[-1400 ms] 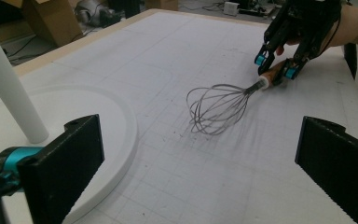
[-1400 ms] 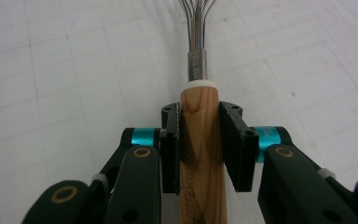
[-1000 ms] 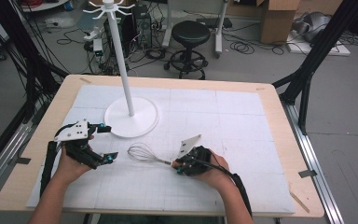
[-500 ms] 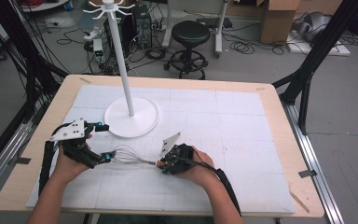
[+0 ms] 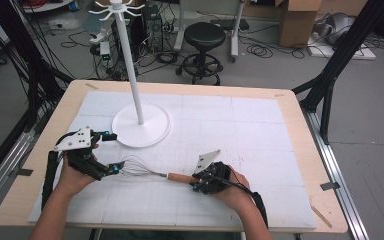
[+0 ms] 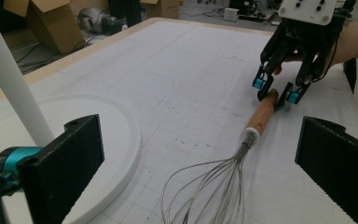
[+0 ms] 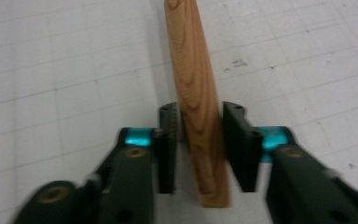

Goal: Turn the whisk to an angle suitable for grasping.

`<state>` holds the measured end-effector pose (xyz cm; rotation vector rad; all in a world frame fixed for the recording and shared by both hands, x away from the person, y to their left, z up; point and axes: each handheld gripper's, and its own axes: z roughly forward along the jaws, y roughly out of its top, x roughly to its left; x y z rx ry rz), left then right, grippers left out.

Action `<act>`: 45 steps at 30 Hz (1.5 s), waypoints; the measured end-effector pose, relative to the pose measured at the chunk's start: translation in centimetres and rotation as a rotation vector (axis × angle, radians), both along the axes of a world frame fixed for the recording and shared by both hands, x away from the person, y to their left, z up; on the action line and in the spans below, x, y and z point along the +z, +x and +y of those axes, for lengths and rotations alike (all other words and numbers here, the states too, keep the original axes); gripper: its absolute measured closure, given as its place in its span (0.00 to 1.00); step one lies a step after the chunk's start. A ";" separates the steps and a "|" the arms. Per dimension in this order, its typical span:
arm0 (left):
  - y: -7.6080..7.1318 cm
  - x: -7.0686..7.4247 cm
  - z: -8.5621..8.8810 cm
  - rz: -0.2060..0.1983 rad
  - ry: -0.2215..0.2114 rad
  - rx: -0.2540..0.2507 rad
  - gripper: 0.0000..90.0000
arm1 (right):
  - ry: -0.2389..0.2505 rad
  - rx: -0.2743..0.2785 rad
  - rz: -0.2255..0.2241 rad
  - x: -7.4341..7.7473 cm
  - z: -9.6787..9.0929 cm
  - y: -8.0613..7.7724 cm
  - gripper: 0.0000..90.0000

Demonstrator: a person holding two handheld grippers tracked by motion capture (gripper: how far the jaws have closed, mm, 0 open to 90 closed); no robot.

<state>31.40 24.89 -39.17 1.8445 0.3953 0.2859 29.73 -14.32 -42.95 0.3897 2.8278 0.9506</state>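
Wire whisk lying on the mat, wooden handle between the right jaws

High view: the steel-wire balloon whisk with a tapered wooden handle (image 5: 150, 172) lies on the white gridded mat (image 5: 260, 130), near the white hook stand's round base (image 5: 141, 126). Left gripper view: the left gripper (image 6: 200, 163) stands wide around the springy wires. Right gripper view: the right gripper (image 7: 199, 144) closes narrowly on the handle, the stiff, grippy place to hold; full clamping I cannot tell. No writing readable.

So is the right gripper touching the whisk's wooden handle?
Touching. In the right gripper view the right gripper has its jaws on both sides of the whisk's handle, pressed against the wood near its end.
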 end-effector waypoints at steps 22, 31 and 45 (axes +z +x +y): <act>-0.1 0.3 0.1 -0.009 -0.007 -0.004 0.02 | -0.003 0.173 -0.015 0.4 6.6 1.9 0.80; -0.1 0.3 0.0 -0.008 -0.002 -0.007 0.02 | -0.024 0.146 -0.017 0.3 7.3 2.0 0.73; -0.2 0.4 0.0 -0.012 -0.009 -0.008 0.02 | 0.159 0.037 -0.091 2.6 2.1 0.5 0.55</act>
